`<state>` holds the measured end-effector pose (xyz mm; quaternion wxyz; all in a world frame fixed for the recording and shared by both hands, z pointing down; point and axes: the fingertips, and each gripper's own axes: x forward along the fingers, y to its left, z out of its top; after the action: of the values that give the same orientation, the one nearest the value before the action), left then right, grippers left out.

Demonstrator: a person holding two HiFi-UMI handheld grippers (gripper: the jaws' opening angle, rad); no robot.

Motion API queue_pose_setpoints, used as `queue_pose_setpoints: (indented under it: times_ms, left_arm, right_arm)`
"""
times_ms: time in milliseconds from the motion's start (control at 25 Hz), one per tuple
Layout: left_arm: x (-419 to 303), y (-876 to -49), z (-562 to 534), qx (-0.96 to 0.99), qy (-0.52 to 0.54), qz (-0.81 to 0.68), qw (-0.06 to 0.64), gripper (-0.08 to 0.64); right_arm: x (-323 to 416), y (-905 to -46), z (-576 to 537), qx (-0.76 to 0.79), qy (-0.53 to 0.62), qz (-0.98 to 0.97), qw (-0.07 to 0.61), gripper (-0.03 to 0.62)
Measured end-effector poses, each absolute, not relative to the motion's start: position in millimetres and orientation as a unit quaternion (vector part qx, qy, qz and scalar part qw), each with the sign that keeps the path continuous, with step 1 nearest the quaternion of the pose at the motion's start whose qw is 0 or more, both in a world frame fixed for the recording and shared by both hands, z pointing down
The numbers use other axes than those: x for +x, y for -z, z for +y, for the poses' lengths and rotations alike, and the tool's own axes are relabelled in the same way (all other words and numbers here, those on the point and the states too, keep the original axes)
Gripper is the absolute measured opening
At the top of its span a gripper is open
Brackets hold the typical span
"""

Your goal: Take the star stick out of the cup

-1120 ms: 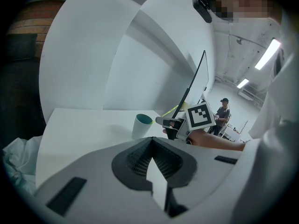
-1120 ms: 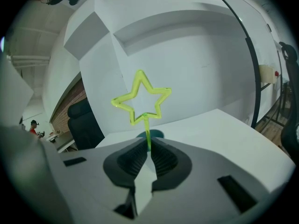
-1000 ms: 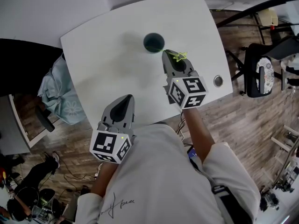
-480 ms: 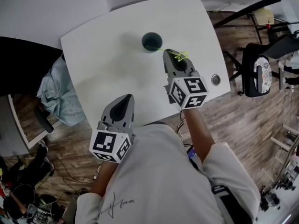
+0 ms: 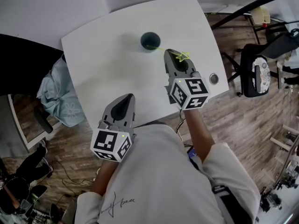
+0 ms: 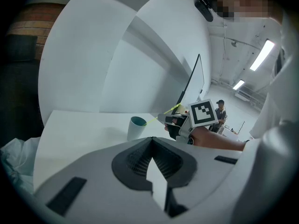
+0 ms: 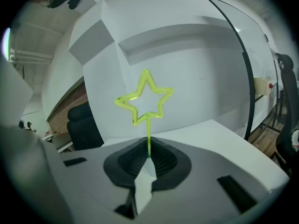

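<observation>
Cup [image 5: 150,40], one only, dark teal, stands on the white surface [image 5: 107,55]. The lower end of the single star stick [image 5: 179,56] reaches its rim. The right gripper [image 5: 169,54] has its jaws clamped on the stem. The left gripper [image 5: 126,99], its jaws closed and empty, hangs at the near edge. More stem shows outside the cup than a second ago.

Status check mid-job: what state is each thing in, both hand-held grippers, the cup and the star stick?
Left hand-held gripper: shut, empty, held back from the cup.
Right hand-held gripper: shut on the star stick's stem.
Star stick: gripped, tilted, lower tip at the cup's rim, not yet clear.
Cup: upright on the table.
</observation>
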<state>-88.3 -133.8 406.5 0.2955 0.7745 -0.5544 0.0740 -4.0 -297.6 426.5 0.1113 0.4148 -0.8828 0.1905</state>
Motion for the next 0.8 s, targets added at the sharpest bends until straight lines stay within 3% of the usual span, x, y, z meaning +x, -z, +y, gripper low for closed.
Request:
queue_pose_setpoints:
  times_ms: [800]
  left_arm:
    - [-68,-392,-126,0.781,-0.059,-0.558,0.274,0.002]
  right_arm:
    - [15,-391,-288,0.412,-0.169,-0.891,0.082,0.026]
